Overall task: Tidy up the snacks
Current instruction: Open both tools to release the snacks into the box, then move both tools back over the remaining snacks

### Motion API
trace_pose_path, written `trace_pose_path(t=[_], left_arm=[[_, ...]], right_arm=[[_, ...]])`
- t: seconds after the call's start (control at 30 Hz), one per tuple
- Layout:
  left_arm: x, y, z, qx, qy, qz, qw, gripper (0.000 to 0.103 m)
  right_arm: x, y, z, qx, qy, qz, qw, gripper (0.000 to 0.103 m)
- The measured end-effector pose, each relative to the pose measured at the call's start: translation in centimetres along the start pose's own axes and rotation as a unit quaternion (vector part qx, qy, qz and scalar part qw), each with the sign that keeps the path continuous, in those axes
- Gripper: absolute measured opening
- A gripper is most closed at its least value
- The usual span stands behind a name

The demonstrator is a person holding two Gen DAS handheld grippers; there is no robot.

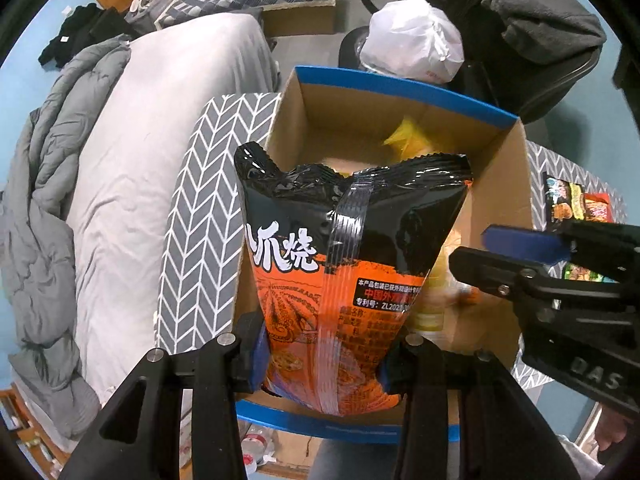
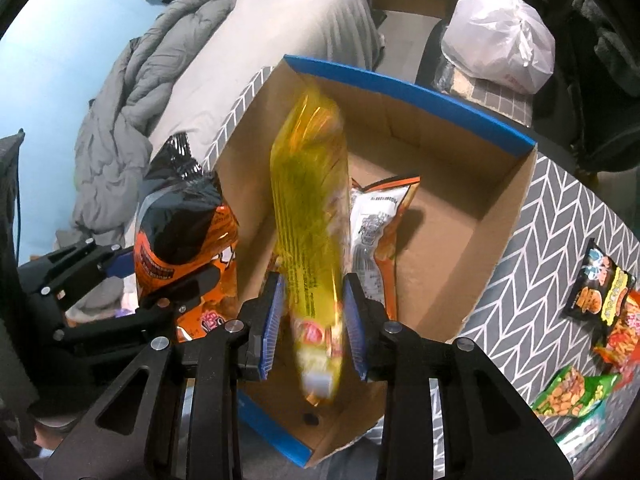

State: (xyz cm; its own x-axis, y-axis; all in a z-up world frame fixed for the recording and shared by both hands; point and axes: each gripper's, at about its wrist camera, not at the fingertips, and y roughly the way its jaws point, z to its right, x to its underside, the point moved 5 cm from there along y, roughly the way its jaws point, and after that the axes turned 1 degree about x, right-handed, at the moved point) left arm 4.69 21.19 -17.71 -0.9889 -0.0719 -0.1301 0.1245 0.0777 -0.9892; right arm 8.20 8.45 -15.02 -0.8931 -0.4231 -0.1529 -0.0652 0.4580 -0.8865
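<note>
The left gripper (image 1: 320, 360) was clamped on a black-and-orange snack bag (image 1: 344, 264), holding it upright over the cardboard box (image 1: 400, 84), near its 7 o'clock corner. The right gripper (image 2: 314, 320) had its blue pads (image 2: 272, 312) closed against a blurred yellow snack bag (image 2: 308, 208) standing above the box's open interior. An orange-and-white packet (image 2: 380, 224) lay on the box floor at the yellow bag's 3 o'clock. More loose snack packets (image 2: 600, 300) sat on the herringbone tablecloth (image 2: 560, 216), at the box's 4 o'clock.

Motion-blurred yellow snack bag (image 2: 310, 216)
</note>
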Motion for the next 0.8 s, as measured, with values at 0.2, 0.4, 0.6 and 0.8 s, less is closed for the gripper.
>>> trace_pose_path(t=[0.2,0.4,0.6,0.8], left_arm=[[0.2,-0.3,-0.5,-0.007,-0.017,-0.003,0.9998,0.048],[-0.2,-2.4,0.2,0.0,-0.025,0.022,0.9994,0.06],[-0.5,-3.7,1.9,0.007,-0.011,0.038,0.9992,0.062],[-0.9,-5.0,4.1,0.004,0.02,0.057,0.9982,0.068]], right_arm=[[-0.2,-0.6,-0.2,0.023,-0.014,0.008,1.0,0.053],[0.3,-2.0,0.8,0.036,-0.007,0.018,0.999,0.061],[1.1,-3.7,2.3,0.046,0.012,0.027,0.998,0.061],[2.3,-6.1,4.2,0.065,0.035,0.046,0.996,0.07]])
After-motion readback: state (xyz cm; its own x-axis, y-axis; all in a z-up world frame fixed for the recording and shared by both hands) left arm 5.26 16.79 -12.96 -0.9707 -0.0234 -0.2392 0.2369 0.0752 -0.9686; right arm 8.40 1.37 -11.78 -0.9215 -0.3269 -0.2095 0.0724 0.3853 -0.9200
